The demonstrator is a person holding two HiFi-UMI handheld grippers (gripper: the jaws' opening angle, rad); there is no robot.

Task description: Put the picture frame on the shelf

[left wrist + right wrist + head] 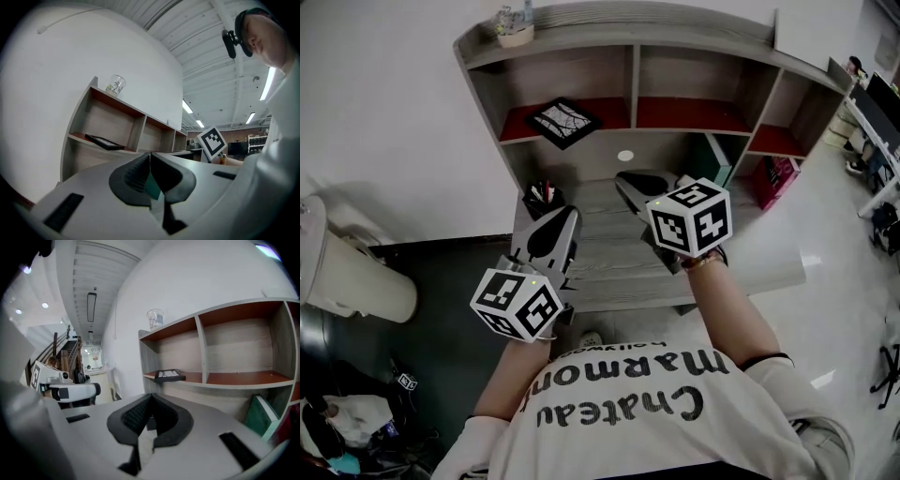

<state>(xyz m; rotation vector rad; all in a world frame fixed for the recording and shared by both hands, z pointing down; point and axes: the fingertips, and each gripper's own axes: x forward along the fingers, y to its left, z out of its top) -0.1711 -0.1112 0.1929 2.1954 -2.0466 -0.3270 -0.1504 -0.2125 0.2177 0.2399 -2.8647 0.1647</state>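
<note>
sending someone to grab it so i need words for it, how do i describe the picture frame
Find the grey wooden shelf unit against the white wall. On the red board of its left compartment lies the picture frame: flat, black-rimmed, turned cornerwise, unlike the upright clear cup on top.

Bright even indoor light, ceiling strip lights (187,107) glaring, fisheye edges dark and bent, near fingers (140,416) soft

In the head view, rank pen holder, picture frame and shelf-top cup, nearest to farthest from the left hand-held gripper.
1. Pen holder, just beyond the left hand-held gripper.
2. Picture frame, left compartment of the shelf.
3. Cup, left end of its top.
</note>
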